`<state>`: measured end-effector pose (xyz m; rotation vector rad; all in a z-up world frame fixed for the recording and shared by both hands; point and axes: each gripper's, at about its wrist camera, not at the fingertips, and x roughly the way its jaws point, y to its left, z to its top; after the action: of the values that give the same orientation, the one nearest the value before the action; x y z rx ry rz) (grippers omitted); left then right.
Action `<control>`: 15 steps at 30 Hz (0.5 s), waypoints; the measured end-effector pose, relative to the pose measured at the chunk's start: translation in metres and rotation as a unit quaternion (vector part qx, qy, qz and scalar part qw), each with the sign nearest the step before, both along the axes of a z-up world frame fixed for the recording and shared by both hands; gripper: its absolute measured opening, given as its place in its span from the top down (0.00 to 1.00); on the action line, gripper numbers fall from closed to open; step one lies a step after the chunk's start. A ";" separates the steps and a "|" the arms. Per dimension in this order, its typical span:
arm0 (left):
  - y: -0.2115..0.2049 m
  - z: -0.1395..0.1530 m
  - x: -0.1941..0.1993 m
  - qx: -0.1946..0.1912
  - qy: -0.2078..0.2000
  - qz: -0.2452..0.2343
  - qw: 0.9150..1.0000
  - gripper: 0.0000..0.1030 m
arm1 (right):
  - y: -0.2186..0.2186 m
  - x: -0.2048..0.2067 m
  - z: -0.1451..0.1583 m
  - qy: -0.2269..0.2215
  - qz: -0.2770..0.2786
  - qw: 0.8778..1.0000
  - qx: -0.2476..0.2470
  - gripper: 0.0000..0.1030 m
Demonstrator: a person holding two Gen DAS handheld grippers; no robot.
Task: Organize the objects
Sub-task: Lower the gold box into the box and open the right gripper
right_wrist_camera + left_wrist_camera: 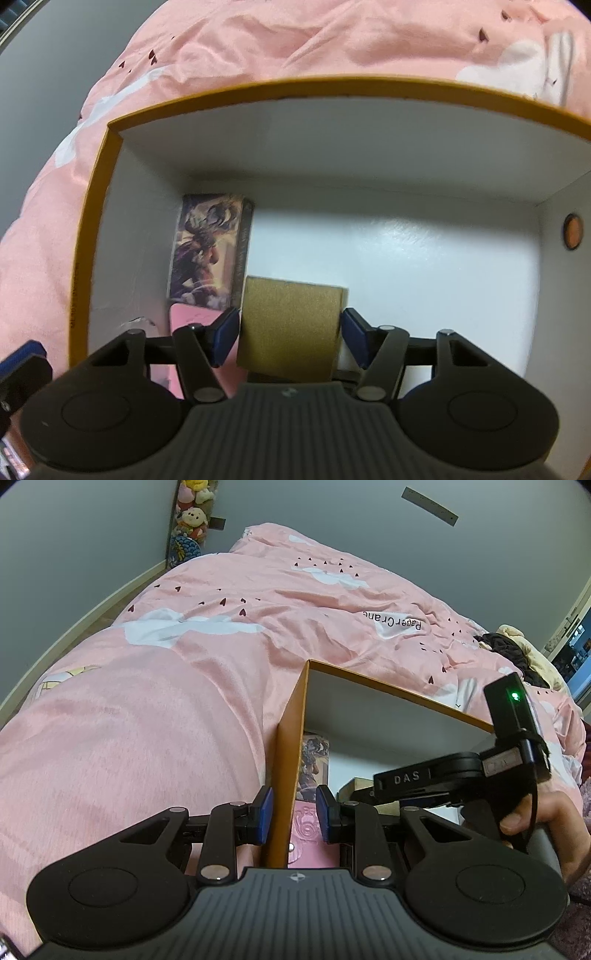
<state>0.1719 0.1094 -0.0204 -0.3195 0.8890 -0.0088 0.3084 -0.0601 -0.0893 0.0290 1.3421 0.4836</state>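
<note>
An orange box with a white inside [295, 86] lies open on the bed. My left gripper [294, 814] straddles its left wall [288, 746]: the outer blue pad lies against the orange face, and a gap shows beside the inner pad. My right gripper [290, 332] reaches down into the box. A gold-brown small box [291, 314] stands between its pads, with a thin gap at the right pad. An illustrated card box [208, 251] and a pink item [192, 321] lie along the left wall.
A rumpled pink duvet [147, 720] surrounds the box. A hand [546, 808] holds the right gripper's handle. Dark cloth and a cream plush [502, 646] lie at the bed's right side, and plush toys [192, 513] hang in the far corner. The box's right wall has a round hole [572, 230].
</note>
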 end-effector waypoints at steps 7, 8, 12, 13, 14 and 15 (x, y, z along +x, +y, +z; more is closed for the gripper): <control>-0.008 0.015 -0.022 0.019 -0.025 -0.005 1.000 0.73 | -0.004 -0.011 0.019 -0.033 0.000 0.999 -0.001 0.34; -0.009 0.017 -0.026 0.020 -0.030 -0.005 0.999 0.73 | -0.006 -0.015 0.026 -0.046 0.002 0.999 -0.003 0.34; -0.023 0.026 -0.050 0.017 -0.060 -0.004 0.998 0.73 | -0.013 -0.045 0.062 -0.128 0.023 0.991 -0.004 0.32; -0.029 0.027 -0.055 0.019 -0.063 -0.011 0.998 0.73 | -0.015 -0.054 0.070 -0.149 0.030 0.988 -0.003 0.31; -0.036 0.027 -0.060 0.018 -0.064 -0.021 0.998 0.73 | -0.017 -0.062 0.077 -0.170 0.037 0.985 -0.002 0.31; -0.042 0.026 -0.065 0.016 -0.064 -0.030 0.997 0.73 | -0.020 -0.074 0.084 -0.194 0.045 0.980 -0.001 0.31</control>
<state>0.1068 0.0674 0.0058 -0.2592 0.7697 -0.0699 0.2346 -0.0801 -0.0049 -0.1240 0.9638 0.5336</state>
